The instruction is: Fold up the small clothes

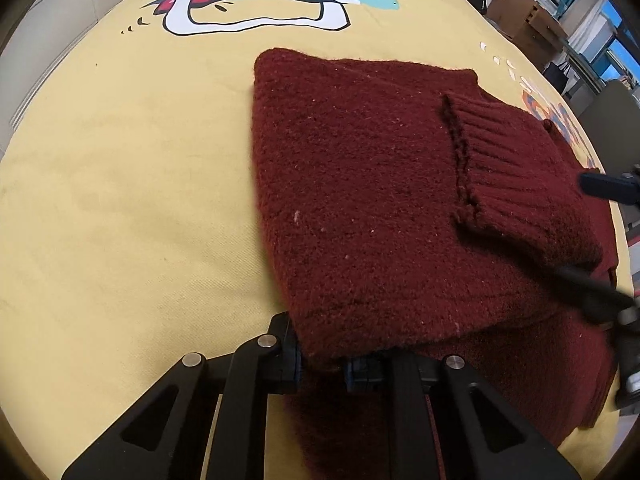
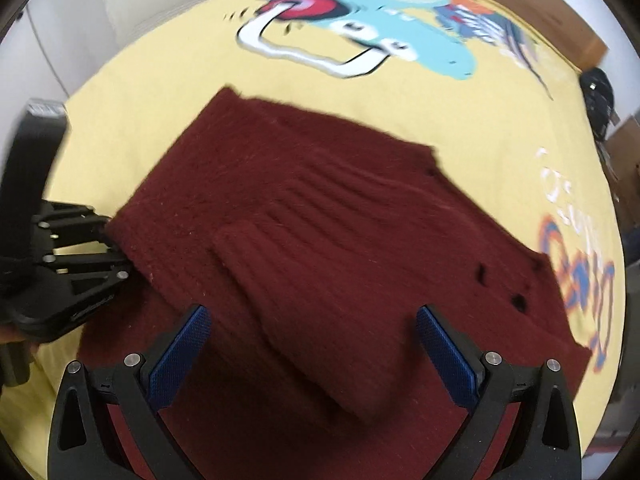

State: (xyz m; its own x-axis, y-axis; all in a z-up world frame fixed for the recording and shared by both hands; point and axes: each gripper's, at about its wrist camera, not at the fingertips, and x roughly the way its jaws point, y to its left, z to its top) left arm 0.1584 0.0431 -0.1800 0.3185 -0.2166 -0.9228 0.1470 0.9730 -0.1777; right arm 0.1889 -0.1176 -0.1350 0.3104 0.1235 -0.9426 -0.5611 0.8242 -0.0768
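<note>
A dark red knitted sweater (image 1: 360, 200) lies partly folded on the yellow printed cloth (image 1: 120, 200), with a ribbed cuff (image 1: 516, 176) folded over its top. My left gripper (image 1: 322, 364) is shut on the near edge of the sweater; the knit bunches between its pads. In the right wrist view the left gripper (image 2: 114, 256) pinches the sweater's (image 2: 320, 240) left edge. My right gripper (image 2: 312, 344) hangs open above the sweater's ribbed sleeve (image 2: 300, 312), its blue pads (image 2: 180, 356) wide apart and holding nothing. The right gripper's fingers (image 1: 600, 300) show at the right edge of the left wrist view.
The yellow cloth carries a large cartoon print (image 1: 260, 4) at the far side and orange lettering (image 2: 576, 272) at the right. Cardboard boxes and shelves (image 1: 532, 12) stand beyond the table's far right corner. A dark bag (image 2: 600, 100) sits at the cloth's right edge.
</note>
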